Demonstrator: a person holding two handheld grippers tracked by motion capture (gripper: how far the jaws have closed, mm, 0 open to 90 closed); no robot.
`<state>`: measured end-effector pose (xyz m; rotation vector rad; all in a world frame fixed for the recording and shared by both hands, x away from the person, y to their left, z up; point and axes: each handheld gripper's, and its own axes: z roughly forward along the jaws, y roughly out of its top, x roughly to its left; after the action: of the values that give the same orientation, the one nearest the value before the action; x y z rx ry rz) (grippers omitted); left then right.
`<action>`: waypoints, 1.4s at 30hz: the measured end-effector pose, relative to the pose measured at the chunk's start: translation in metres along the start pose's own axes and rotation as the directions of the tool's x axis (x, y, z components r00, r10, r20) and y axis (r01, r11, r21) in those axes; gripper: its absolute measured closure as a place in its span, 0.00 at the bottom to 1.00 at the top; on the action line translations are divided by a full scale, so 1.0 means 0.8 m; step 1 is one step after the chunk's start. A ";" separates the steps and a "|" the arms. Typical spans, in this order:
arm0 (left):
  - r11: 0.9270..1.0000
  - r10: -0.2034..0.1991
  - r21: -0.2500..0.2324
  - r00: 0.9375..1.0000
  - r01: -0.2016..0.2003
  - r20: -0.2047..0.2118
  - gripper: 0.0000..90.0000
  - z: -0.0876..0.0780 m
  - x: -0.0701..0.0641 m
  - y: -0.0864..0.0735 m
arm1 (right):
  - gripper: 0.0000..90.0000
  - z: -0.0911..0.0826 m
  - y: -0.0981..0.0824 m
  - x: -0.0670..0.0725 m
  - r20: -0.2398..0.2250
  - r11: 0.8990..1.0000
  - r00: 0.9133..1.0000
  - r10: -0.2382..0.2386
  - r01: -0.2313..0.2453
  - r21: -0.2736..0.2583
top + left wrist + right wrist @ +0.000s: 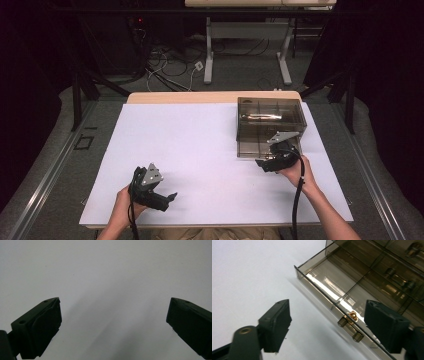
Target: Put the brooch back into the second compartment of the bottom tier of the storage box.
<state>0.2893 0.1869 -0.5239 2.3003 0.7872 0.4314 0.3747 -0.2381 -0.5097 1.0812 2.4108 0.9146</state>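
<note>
Right now the person holds the left gripper (172, 196) low over the bare white table (200, 145) at its near left, jaws spread wide with nothing between them. Over on the right, the right gripper (259, 163) sits just at the front of a smoky clear drawer box (270, 112), whose drawer (329, 277) is pulled out; its jaws are likewise parted and empty, just beside the drawer's small handle (350, 326).

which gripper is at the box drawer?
The right gripper, jaws open at the pulled-out drawer of the smoky clear plastic box; the left gripper is over bare table.
</note>
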 end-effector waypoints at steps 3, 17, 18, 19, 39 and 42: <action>1.000 0.000 0.005 1.000 0.000 0.002 0.00 0.000 0.000 0.000 | 0.17 0.002 0.000 0.004 -0.018 1.000 1.000 -0.006 0.007 0.003; 1.000 -0.005 -0.002 1.000 0.005 0.000 0.00 -0.001 0.000 0.000 | 0.02 0.009 -0.002 0.016 -0.063 0.999 0.998 -0.026 0.028 0.029; 1.000 -0.005 -0.002 1.000 0.005 0.000 0.00 -0.001 0.000 0.000 | 0.01 0.010 -0.002 0.017 -0.066 0.999 0.998 -0.020 0.022 0.033; 1.000 -0.006 -0.002 1.000 0.006 0.001 0.00 -0.001 0.000 0.000 | 0.00 0.009 -0.002 0.017 -0.074 0.998 0.997 -0.025 0.030 0.058; 1.000 -0.001 0.000 1.000 0.001 0.001 0.00 -0.001 0.000 0.000 | 0.02 0.018 -0.005 0.030 -0.074 0.995 0.995 -0.064 0.069 0.074; 1.000 -0.005 0.000 1.000 0.005 0.000 0.00 -0.001 0.000 0.000 | 0.04 0.019 -0.004 0.031 -0.060 0.995 0.996 -0.067 0.071 0.069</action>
<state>0.2887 0.1871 -0.5234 2.2978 0.7926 0.4288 0.3648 -0.2147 -0.5245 1.0022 2.5286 0.8543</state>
